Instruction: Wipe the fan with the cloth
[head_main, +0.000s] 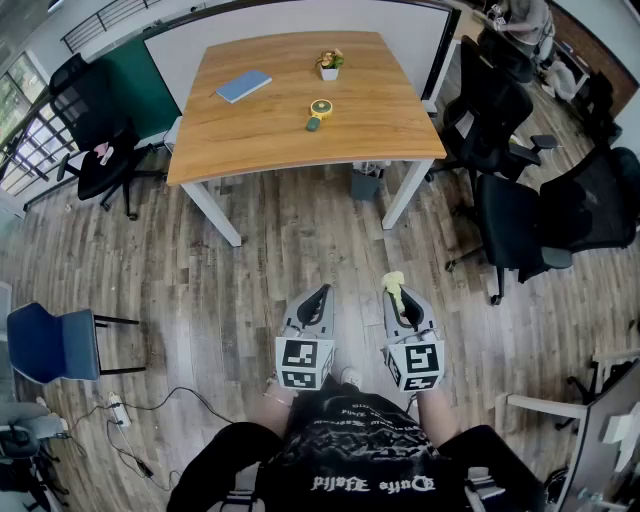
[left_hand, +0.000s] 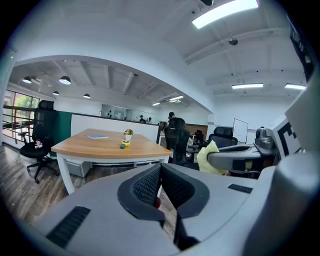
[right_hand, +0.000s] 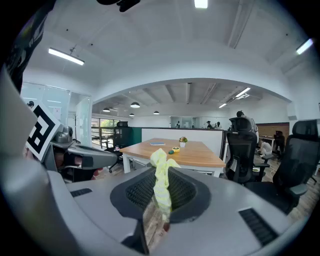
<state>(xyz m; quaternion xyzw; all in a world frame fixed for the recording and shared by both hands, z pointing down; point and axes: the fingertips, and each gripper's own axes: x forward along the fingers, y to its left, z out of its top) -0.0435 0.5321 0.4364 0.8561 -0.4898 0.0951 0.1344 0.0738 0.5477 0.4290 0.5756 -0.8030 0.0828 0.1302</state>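
One table (head_main: 250, 140), one fan (head_main: 320, 108), one cloth (head_main: 395, 286), one notebook (head_main: 244, 86)

small yellow fan (head_main: 319, 109) on table (head_main: 270, 130), yellow cloth (head_main: 394, 282) pinched in right gripper (head_main: 399, 297)

Bright, even indoor light; heavy fisheye in all three views.

Ceiling strip lights (left_hand: 225, 12) blow out to pure white in the left gripper view, and so does a panel (right_hand: 201, 3) in the right gripper view. Daylight enters through windows (head_main: 22, 135) at the head view's left edge. The table (head_main: 300, 130) top is evenly lit, with a soft shadow on the floor (head_main: 300, 215) under its near edge. Both gripper views have dark vignetted corners and straight lines bowed near the edges. The left gripper (left_hand: 160, 170) and right gripper (right_hand: 161, 175) shells are soft close to the lens; the far room is sharper.
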